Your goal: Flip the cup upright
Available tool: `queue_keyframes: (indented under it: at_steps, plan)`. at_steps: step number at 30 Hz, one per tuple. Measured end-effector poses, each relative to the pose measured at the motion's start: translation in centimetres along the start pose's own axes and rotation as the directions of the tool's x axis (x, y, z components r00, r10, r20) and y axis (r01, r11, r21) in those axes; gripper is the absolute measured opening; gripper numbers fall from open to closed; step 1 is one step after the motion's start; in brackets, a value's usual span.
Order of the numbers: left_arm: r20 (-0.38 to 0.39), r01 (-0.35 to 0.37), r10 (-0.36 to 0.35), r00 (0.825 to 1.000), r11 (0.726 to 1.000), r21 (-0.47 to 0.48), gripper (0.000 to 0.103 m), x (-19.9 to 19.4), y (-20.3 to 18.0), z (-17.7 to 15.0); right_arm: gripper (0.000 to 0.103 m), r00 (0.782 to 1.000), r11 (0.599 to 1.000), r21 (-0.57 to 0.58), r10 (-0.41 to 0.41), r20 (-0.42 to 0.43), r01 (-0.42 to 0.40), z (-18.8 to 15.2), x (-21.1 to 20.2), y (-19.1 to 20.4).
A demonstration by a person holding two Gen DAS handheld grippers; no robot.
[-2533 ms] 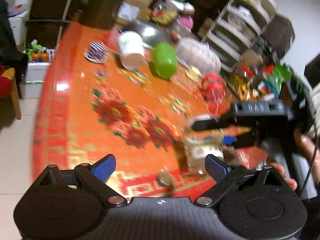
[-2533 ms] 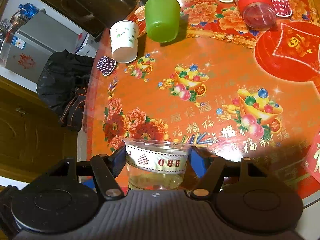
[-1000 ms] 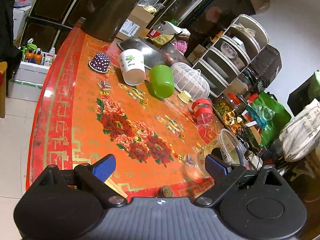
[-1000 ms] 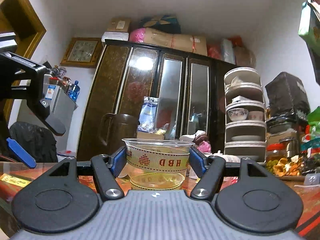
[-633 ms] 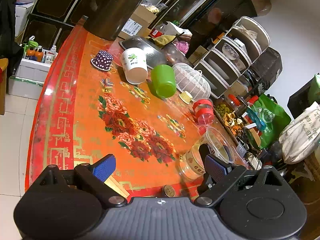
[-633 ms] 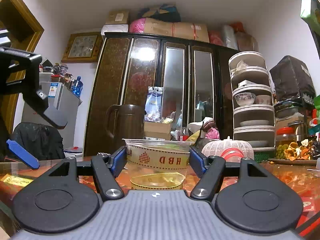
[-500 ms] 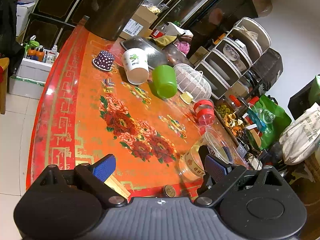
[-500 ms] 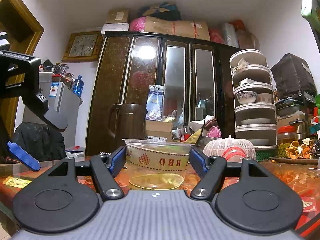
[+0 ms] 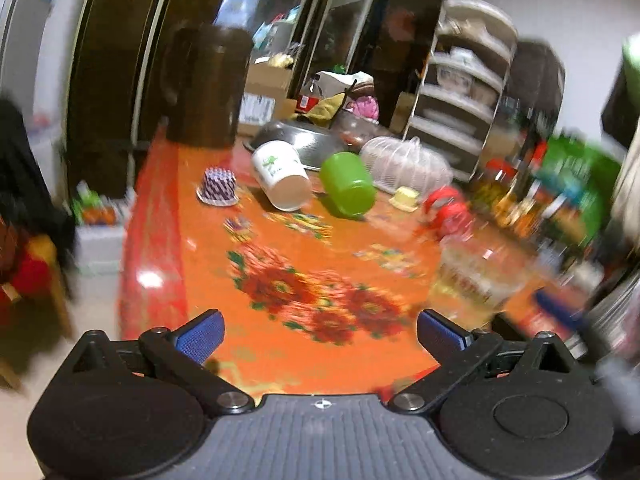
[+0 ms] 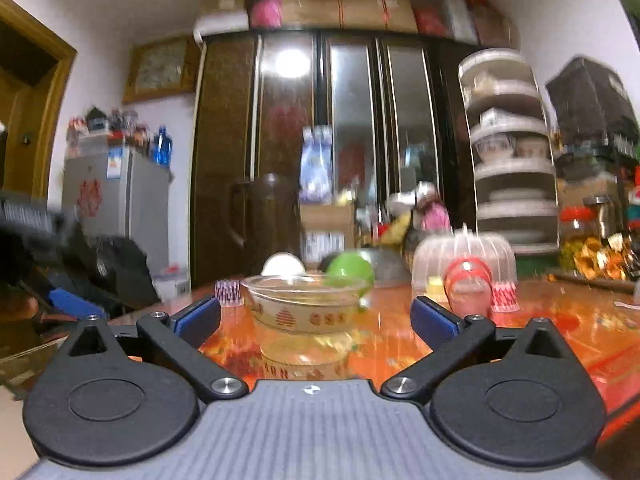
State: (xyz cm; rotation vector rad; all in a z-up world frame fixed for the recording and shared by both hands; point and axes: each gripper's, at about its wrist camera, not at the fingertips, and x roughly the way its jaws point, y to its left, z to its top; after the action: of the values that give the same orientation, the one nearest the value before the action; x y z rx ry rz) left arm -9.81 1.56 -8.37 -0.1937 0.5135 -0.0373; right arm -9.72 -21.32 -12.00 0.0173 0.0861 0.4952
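Observation:
A clear plastic cup with a patterned gold band stands upright, mouth up, on the red flowered table. My right gripper is open, its blue pads on either side of the cup and apart from it. In the blurred left wrist view the same cup stands near the table's right front edge. My left gripper is open and empty above the front of the table.
A white paper cup and a green cup lie on their sides at the back. A purple dotted cupcake liner, a white mesh food cover, a red-lidded jar, a steel bowl and a dark jug stand nearby.
My right gripper has opened and let go of the clear cup, which now stands on the table. The left gripper has swung so its view is blurred and lower.

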Motion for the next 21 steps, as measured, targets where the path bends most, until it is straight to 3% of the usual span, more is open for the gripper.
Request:
queue_keyframes:
  at_steps: [2,4,8,10,15,21]
  plan:
    - [0.016,-0.019,0.018,1.000,0.997,0.080,0.103,-0.5,-1.3,0.2,0.102,0.996,1.000,0.015,0.001,-0.094,0.000,1.2,-0.6,-0.6]
    - [0.027,0.006,-0.009,1.000,0.993,0.119,0.103,-1.5,-2.7,0.6,0.102,0.985,0.999,0.033,-0.016,-0.171,0.022,2.8,-1.7,-1.3]
    - [0.054,0.036,-0.045,0.998,0.989,0.146,0.103,-4.8,-4.8,1.8,0.102,0.942,0.991,0.124,-0.001,-0.334,0.045,6.3,-3.6,-2.5]
    - [0.058,0.058,-0.067,0.996,0.988,0.144,0.103,-6.7,-5.9,2.5,0.102,0.946,0.991,0.127,0.008,-0.324,0.035,8.1,-5.7,-2.4]
    - [-0.002,0.066,-0.066,0.998,0.992,0.110,0.103,-8.0,-7.7,3.5,0.102,0.947,0.994,0.068,-0.063,-0.315,0.088,10.1,-8.7,-2.3]
    - [-0.048,0.068,-0.065,0.997,0.995,0.071,0.103,-6.9,-8.0,3.0,0.102,0.946,0.992,0.116,-0.008,-0.323,0.048,9.6,-7.3,-3.5]
